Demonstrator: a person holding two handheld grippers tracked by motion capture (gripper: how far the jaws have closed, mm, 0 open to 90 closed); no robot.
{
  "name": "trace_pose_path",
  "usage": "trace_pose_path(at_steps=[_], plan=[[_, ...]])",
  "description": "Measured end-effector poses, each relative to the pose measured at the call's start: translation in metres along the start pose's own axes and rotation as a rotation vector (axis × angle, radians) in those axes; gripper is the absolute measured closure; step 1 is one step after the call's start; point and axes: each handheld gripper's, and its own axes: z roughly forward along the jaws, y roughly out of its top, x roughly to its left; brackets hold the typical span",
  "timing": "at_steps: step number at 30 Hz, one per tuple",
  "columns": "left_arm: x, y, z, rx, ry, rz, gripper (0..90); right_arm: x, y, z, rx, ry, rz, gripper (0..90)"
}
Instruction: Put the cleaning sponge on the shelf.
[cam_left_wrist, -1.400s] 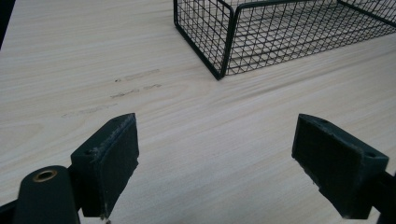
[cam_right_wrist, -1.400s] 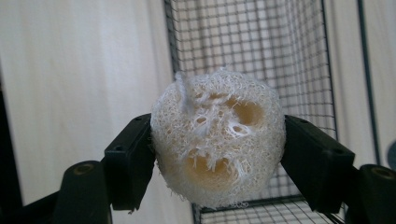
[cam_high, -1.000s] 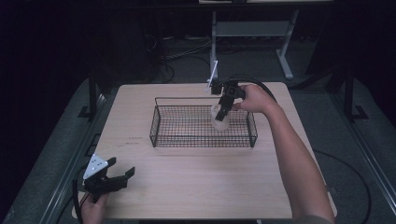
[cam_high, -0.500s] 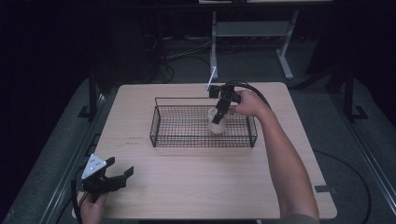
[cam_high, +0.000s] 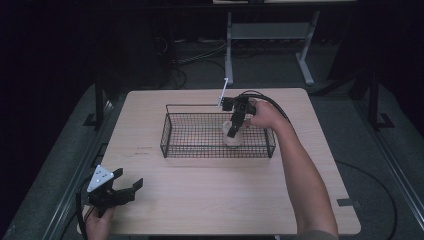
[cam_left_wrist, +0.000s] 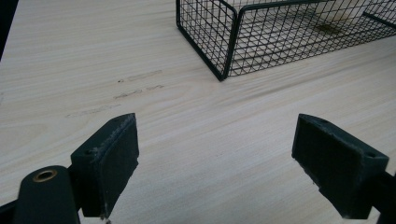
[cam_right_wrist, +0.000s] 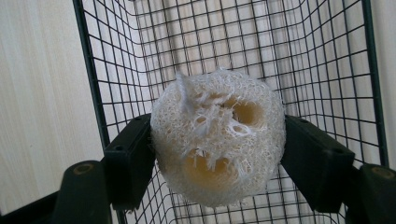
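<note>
Left gripper (cam_high: 131, 189): rests at the near left corner of the desk (cam_high: 200, 200), held by a hand (cam_high: 97, 225); jaws spread wide, nothing between them; grey three-cornered plate (cam_high: 100, 178) on top. In the left gripper view its pads (cam_left_wrist: 109, 163) frame bare desk.

Wire basket (cam_high: 170, 131): black mesh, rectangular, at mid-desk, well apart from the left gripper.

Loofah sponge (cam_right_wrist: 217, 135): pale, round, fibrous, with holes; clamped between the right gripper's jaws, inside the basket near its right end.

Right gripper (cam_high: 232, 134): points down into the basket, clenched on the loofah sponge.
</note>
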Motion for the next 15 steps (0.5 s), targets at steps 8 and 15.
trace_pose_path(at_steps=[8, 15], plan=[[-0.001, 0.0, 0.001, 0.004, -0.006, 0.006, 14.0, 0.0, -0.004, 0.007, -0.011, 0.031, 0.025, 28.4], [-0.001, 0.001, 0.001, 0.003, -0.003, 0.003, 13.9, -0.003, -0.014, 0.015, -0.025, 0.036, 0.045, 28.4]])
